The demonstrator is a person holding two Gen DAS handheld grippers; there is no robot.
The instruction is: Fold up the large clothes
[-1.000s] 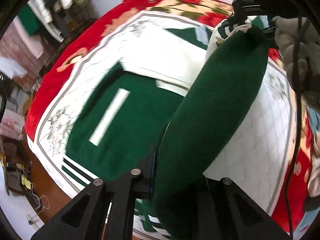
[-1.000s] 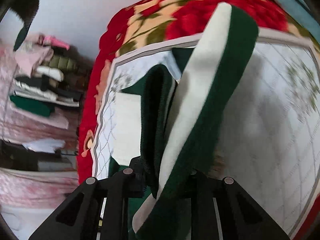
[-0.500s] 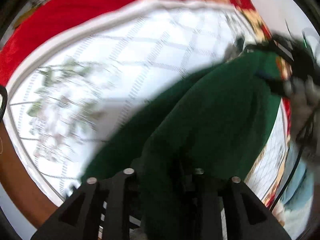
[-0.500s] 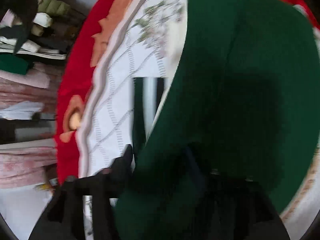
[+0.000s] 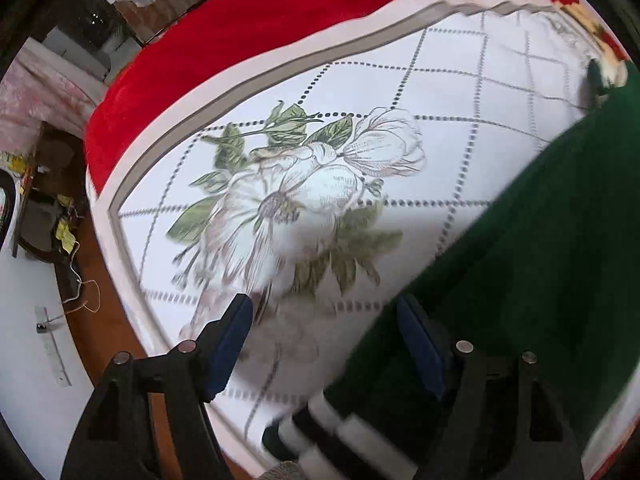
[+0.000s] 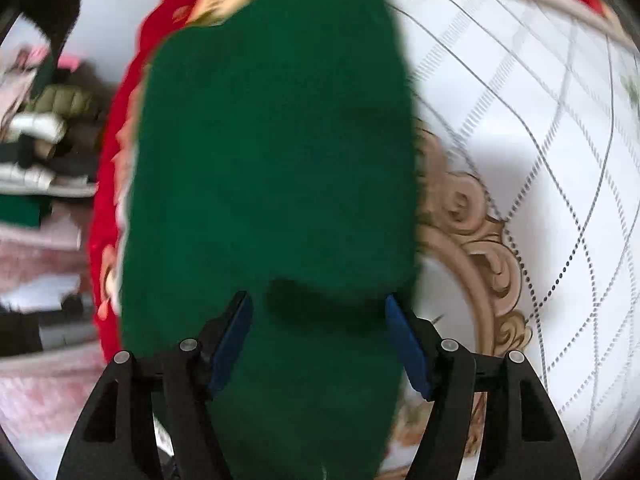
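A dark green garment [image 5: 532, 264] with white and black striped trim [image 5: 320, 428] lies on the white quilted bedspread [image 5: 304, 184]. My left gripper [image 5: 326, 344] is open just above the spread, with the garment's edge beside its right finger [image 5: 420, 344]. In the right wrist view the same green garment [image 6: 272, 168] fills the middle. My right gripper [image 6: 318, 340] is open, its fingers on either side of the green cloth, not closed on it.
A red floral blanket [image 5: 248, 28] borders the bedspread. The bed's edge and wooden floor [image 5: 104, 320] with clutter lie at the left. Stacked clothes [image 6: 40, 152] sit beside the bed in the right wrist view.
Both grippers were shut on the green garment and carried it over the bed. Now both are open and the garment lies released on the spread.
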